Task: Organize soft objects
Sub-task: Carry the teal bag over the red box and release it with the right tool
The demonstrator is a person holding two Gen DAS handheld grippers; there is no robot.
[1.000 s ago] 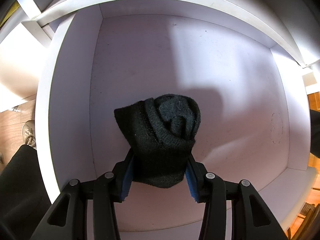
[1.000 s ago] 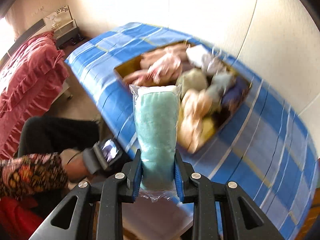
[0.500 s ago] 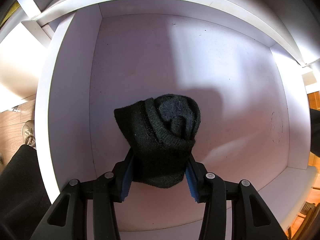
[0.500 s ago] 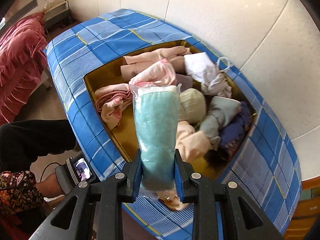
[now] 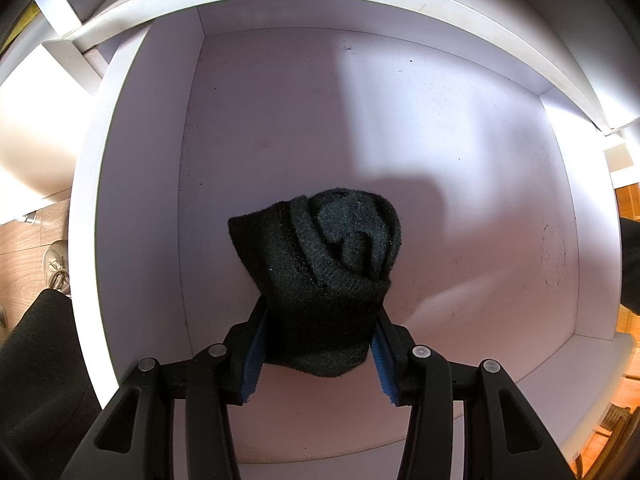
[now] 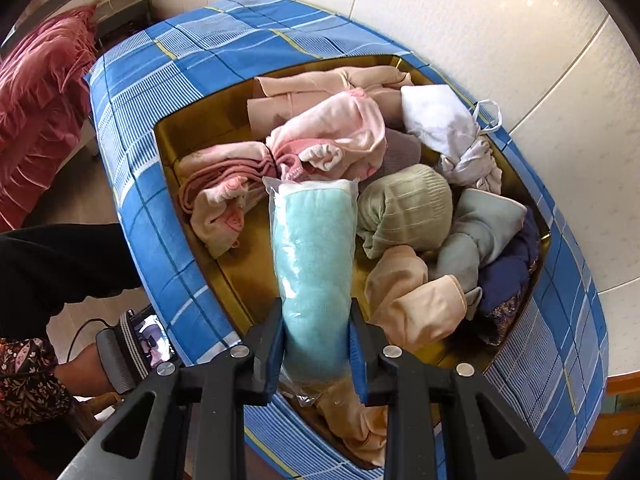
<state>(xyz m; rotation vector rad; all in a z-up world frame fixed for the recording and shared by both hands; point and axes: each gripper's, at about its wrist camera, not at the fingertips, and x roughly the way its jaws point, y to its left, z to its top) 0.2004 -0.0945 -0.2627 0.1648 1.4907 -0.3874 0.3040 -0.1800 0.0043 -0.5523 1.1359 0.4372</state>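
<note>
Lower centre, left view: left gripper [image 5: 318, 334] clamps rolled black knit sock [image 5: 326, 276] over white drawer [image 5: 132, 184]; right view, lower centre: right gripper [image 6: 316, 340] clamps bagged turquoise cloth roll [image 6: 314, 264] above gold bin [image 6: 200, 120].

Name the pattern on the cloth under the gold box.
Blue plaid cloth with white and yellow lines, clearest in the right wrist view.

The left tongs [image 5: 318, 338] hold a rolled sock [image 5: 320, 280] over the floor of a drawer [image 5: 280, 120], nearer its left wall than its right. The right tongs [image 6: 316, 344] grip a bagged cloth roll [image 6: 314, 260] above a tray [image 6: 192, 148] that lies on a bed [image 6: 224, 40] beside a wall [image 6: 500, 20]. In the tray, folded clothes [image 6: 332, 136] fill the far and right parts; its near left corner is bare.
</note>
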